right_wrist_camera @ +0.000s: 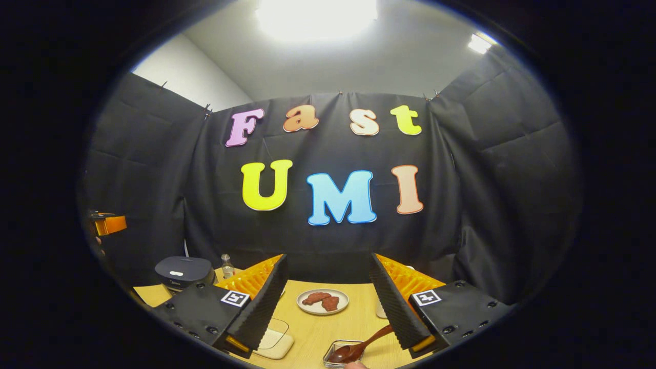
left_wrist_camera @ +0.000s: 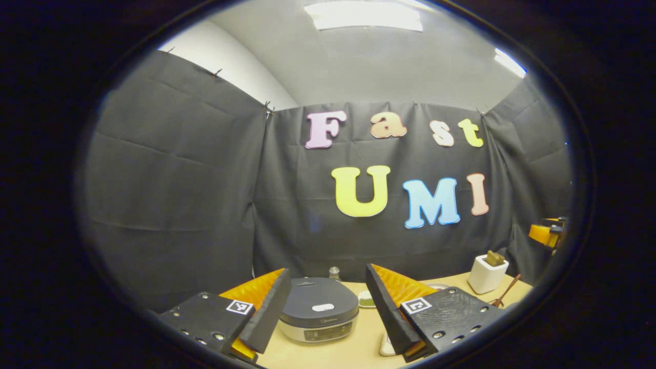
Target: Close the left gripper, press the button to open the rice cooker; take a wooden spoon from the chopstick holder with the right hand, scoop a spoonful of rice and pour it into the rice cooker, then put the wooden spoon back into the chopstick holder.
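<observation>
In the left gripper view, the left gripper point(left_wrist_camera: 325, 307) is hanging above the light wooden table point(left_wrist_camera: 353, 348) with its two black, orange-backed fingers point(left_wrist_camera: 266, 312) standing wide apart and holding nothing. Between them, the round dark-grey rice cooker with a silver base point(left_wrist_camera: 319, 315) is sitting with its lid down, the white oval button point(left_wrist_camera: 323, 307) showing on top. A small clear bottle point(left_wrist_camera: 334, 272) is standing just behind the cooker. Far to the right, the white square chopstick holder point(left_wrist_camera: 487, 275) is standing near the table's edge with a brown piece poking out of its top, and the orange part of the other gripper point(left_wrist_camera: 547, 233) is showing above it.

In the right gripper view, the right gripper point(right_wrist_camera: 328, 302) is likewise showing its fingers point(right_wrist_camera: 394, 307) spread with nothing between them. A dark brown wooden spoon point(right_wrist_camera: 356, 348) is lying with its bowl in a small clear square dish point(right_wrist_camera: 341, 353), the handle running up toward the right finger; whether it is touching that finger, I cannot tell. Beyond, a white round plate with reddish-brown pieces point(right_wrist_camera: 323, 300) is sitting mid-table, and the rice cooker point(right_wrist_camera: 184, 271) is standing far left.
</observation>
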### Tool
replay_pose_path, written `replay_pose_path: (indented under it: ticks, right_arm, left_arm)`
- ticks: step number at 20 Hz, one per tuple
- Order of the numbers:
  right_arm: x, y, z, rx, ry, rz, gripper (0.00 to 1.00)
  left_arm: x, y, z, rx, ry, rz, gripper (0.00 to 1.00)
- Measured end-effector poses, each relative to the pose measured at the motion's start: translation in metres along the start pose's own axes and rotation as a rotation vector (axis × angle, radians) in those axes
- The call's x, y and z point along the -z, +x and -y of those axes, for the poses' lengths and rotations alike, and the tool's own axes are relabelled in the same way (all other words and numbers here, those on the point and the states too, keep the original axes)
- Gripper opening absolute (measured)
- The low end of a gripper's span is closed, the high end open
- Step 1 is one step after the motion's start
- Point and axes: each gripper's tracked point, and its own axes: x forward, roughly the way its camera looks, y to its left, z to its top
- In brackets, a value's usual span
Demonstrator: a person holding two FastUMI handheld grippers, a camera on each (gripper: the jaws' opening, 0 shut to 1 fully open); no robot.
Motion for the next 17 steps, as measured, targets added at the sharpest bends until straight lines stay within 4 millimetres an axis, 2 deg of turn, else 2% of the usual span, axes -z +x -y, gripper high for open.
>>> replay_pose_path:
  ticks: [1, 3, 4, 5, 7, 8, 9, 17]
  right_arm:
    - [-0.003, -0.001, -0.002, 0.005, -0.001, 0.009, 0.95]
    - [-0.015, 0.006, -0.003, 0.008, -0.001, 0.023, 0.99]
    - [-0.015, 0.002, -0.006, 0.01, -0.004, 0.026, 0.95]
    - [-0.014, -0.001, -0.007, 0.01, -0.007, 0.028, 0.99]
    - [-0.015, -0.006, -0.011, 0.01, -0.011, 0.029, 0.99]
    - [-0.016, -0.006, -0.012, 0.012, -0.01, 0.028, 0.95]
    - [-0.016, -0.006, -0.013, 0.012, -0.009, 0.027, 0.99]
    - [-0.018, -0.009, -0.014, 0.019, -0.005, 0.024, 0.99]
  left_arm:
    - [-0.001, -0.002, -0.001, 0.006, -0.001, 0.004, 0.88]
    - [-0.005, -0.004, -0.002, 0.017, -0.019, 0.007, 0.89]
    - [-0.005, -0.004, -0.004, 0.018, -0.027, 0.008, 0.89]
    - [-0.006, -0.003, -0.007, 0.017, -0.033, 0.009, 0.88]
    - [-0.008, -0.004, -0.01, 0.015, -0.044, 0.012, 0.89]
    - [-0.01, -0.005, -0.012, 0.014, -0.05, 0.014, 0.88]
    - [-0.011, -0.006, -0.013, 0.014, -0.053, 0.015, 0.88]
    - [-0.016, -0.012, -0.023, 0.002, -0.046, 0.024, 0.89]
